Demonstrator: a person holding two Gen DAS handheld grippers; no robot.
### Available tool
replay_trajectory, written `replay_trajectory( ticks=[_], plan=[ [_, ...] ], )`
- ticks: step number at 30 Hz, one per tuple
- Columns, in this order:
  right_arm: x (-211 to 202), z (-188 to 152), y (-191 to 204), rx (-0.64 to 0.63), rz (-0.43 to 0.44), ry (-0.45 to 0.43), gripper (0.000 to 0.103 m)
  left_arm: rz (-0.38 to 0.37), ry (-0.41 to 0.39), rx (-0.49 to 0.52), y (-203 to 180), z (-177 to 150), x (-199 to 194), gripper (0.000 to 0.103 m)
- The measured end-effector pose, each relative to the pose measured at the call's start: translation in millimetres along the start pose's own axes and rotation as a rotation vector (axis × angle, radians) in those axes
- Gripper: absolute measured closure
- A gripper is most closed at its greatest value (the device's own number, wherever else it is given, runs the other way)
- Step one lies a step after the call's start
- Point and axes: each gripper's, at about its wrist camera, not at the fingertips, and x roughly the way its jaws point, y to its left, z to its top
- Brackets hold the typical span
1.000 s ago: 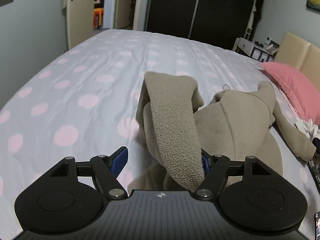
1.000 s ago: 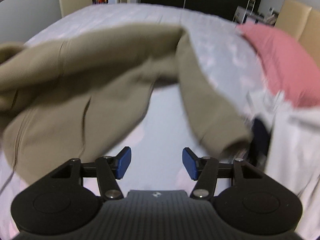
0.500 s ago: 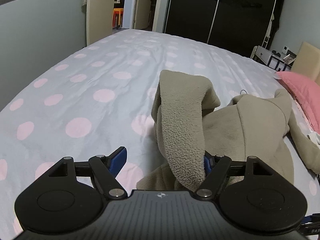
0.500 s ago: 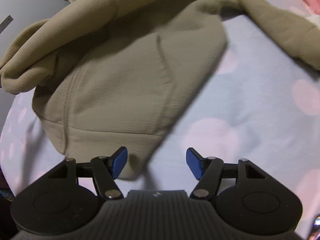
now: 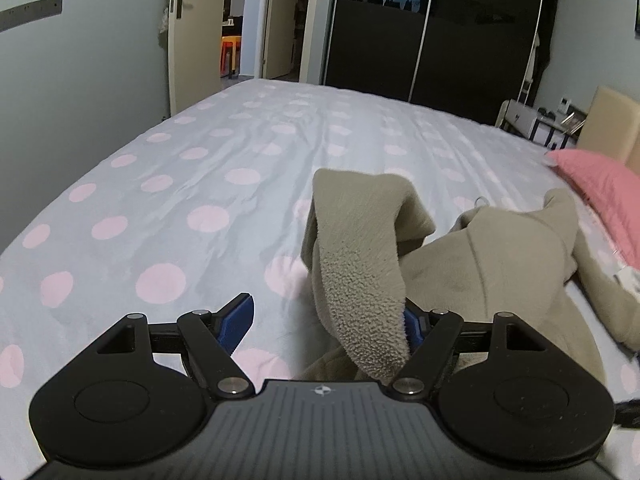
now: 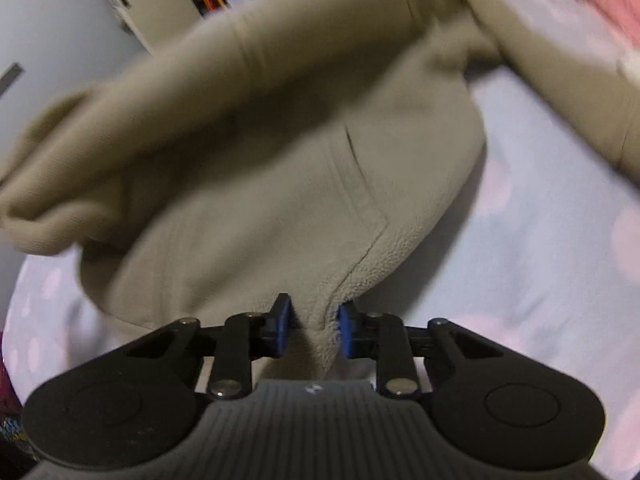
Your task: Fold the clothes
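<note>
A beige fleece jacket [image 5: 500, 264] lies crumpled on the bed, right of centre in the left wrist view. One raised strip of it drapes over the right finger of my left gripper [image 5: 324, 312], which stands open; its left pad [image 5: 240, 312] is bare and well apart from the cloth. In the right wrist view the jacket [image 6: 280, 184] fills the upper frame, blurred. My right gripper [image 6: 313, 322] has its jaws closing, and a hem corner of the fleece is bunched between the blue pads, touching both.
The bed sheet [image 5: 200, 184] is pale grey with pink dots and stretches far to the left and ahead. A pink pillow [image 5: 604, 188] lies at the right by a tan headboard. A dark wardrobe [image 5: 440, 32] and an open door [image 5: 192, 40] stand beyond the bed.
My right gripper swung down over the jacket's body to its hem and narrowed from wide open onto the corner. The left gripper stayed put, cloth still draped over its right finger.
</note>
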Motion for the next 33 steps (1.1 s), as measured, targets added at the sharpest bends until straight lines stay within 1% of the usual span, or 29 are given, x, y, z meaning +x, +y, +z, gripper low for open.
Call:
replay_trajectory(
  ticks=[2, 4, 7, 10, 13, 15, 16, 17, 18, 21, 24, 26, 29, 31, 33],
  plan=[
    [-31.6, 9.2, 3.2, -0.012, 0.017, -0.04, 0.083, -0.011, -0.012, -0.002, 0.0, 0.4, -6.9, 0.031],
    [-65.6, 17.8, 5.5, -0.016, 0.025, -0.075, 0.085, -0.025, -0.026, -0.002, -0.1, 0.5, -14.6, 0.031],
    [-118.6, 25.1, 14.6, -0.067, -0.007, -0.133, 0.085, -0.05, -0.061, 0.005, -0.6, -0.3, -28.0, 0.031],
    [-169.4, 26.8, 23.9, -0.115, -0.061, -0.181, 0.086, -0.07, -0.101, 0.018, -2.0, -1.8, -40.5, 0.031],
    [-218.3, 28.3, 25.0, -0.141, -0.084, -0.235, 0.086, -0.09, -0.122, 0.03, -3.0, -3.1, -48.8, 0.031],
    [-247.1, 32.7, 18.4, -0.146, -0.104, -0.276, 0.087, -0.104, -0.136, 0.047, -5.6, -5.9, -54.8, 0.031],
    [-252.5, 38.4, 16.5, -0.152, -0.121, -0.301, 0.088, -0.108, -0.142, 0.054, -6.6, -7.3, -57.1, 0.031],
    [-258.0, 44.1, 14.6, -0.157, -0.138, -0.326, 0.099, -0.114, -0.144, 0.056, -8.5, -9.4, -59.0, 0.031],
    [-263.4, 49.9, 12.6, -0.163, -0.155, -0.351, 0.103, -0.121, -0.146, 0.058, -10.5, -11.6, -60.8, 0.031],
    [-275.2, 68.1, 7.3, -0.179, -0.201, -0.413, 0.103, -0.147, -0.134, 0.066, -19.6, -20.6, -63.4, 0.031],
    [-250.7, 94.8, 5.5, -0.192, -0.209, -0.37, 0.103, -0.154, -0.119, 0.117, -31.1, -32.4, -65.8, 0.031],
    [-232.7, 101.7, 3.3, -0.195, -0.215, -0.331, 0.103, -0.155, -0.102, 0.169, -38.9, -42.4, -67.6, 0.031],
    [-213.3, 86.6, -5.9, -0.22, -0.211, -0.272, 0.102, -0.165, -0.053, 0.287, -51.5, -59.9, -65.9, 0.031],
    [-202.4, 67.5, -16.0, -0.229, -0.219, -0.238, 0.102, -0.172, -0.012, 0.386, -60.7, -73.9, -61.6, 0.031],
    [-191.2, 46.5, -29.9, -0.235, -0.242, -0.196, 0.099, -0.175, 0.03, 0.491, -71.6, -90.9, -57.5, 0.031]
  ],
)
